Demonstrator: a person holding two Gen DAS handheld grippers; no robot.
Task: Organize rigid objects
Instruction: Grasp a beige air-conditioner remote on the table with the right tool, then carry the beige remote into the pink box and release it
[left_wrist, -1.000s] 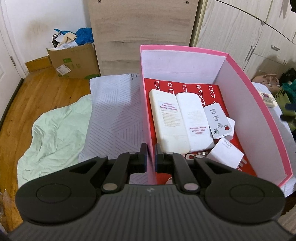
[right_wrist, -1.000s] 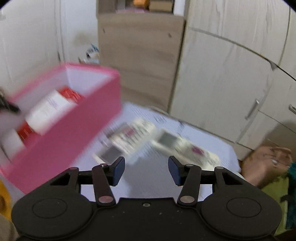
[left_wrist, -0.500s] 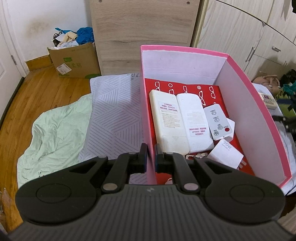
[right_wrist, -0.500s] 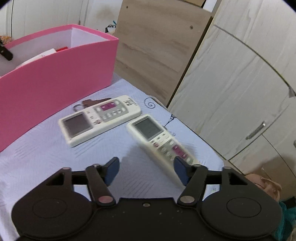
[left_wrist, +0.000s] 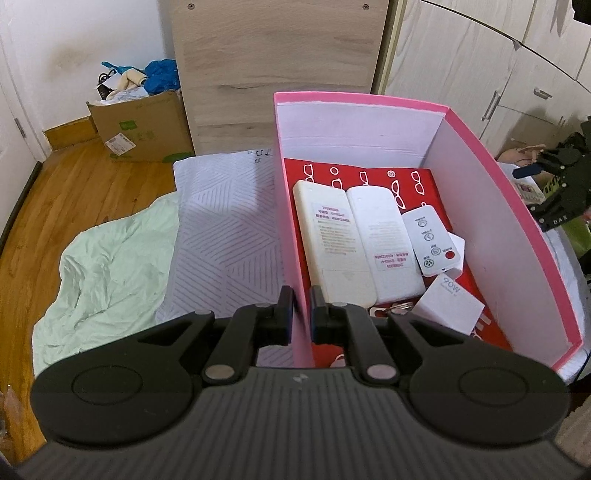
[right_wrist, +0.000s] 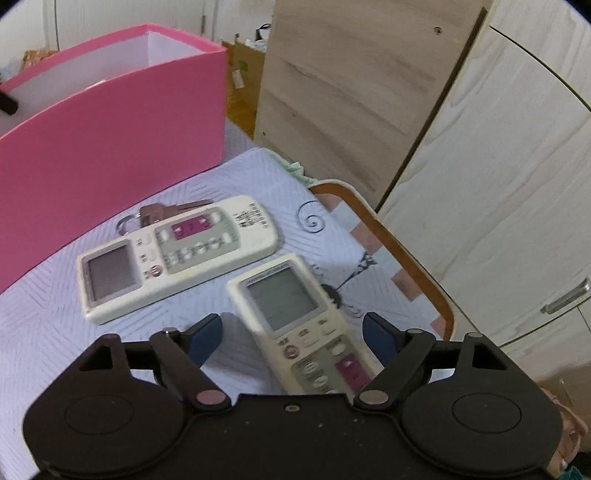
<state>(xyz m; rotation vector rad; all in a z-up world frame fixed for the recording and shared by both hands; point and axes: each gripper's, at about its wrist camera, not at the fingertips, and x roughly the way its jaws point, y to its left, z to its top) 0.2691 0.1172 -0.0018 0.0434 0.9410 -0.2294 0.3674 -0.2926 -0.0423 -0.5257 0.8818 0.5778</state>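
Note:
My left gripper (left_wrist: 301, 312) is shut on the near left wall of the pink box (left_wrist: 517, 236). Inside the box lie two white remotes face down (left_wrist: 332, 240), a small white remote (left_wrist: 434, 242), a white charger block (left_wrist: 448, 304) and keys. My right gripper (right_wrist: 291, 332) is open, its fingers on either side of a cream remote (right_wrist: 295, 317) that lies on the white cover. A second cream remote (right_wrist: 173, 254) lies beside it, with a key ring (right_wrist: 147, 218) behind. The pink box (right_wrist: 110, 122) stands to the left.
A pale green sheet (left_wrist: 110, 262) and a cardboard box (left_wrist: 140, 129) lie left on the wooden floor. A wood panel (left_wrist: 273, 70) and wardrobe doors (right_wrist: 498, 184) stand behind. The surface's brown edge (right_wrist: 399, 251) runs close to the right of the remotes.
My right gripper has moved forward and down over the nearer cream remote, which now lies between its open fingers. My left gripper has stayed shut on the box wall.

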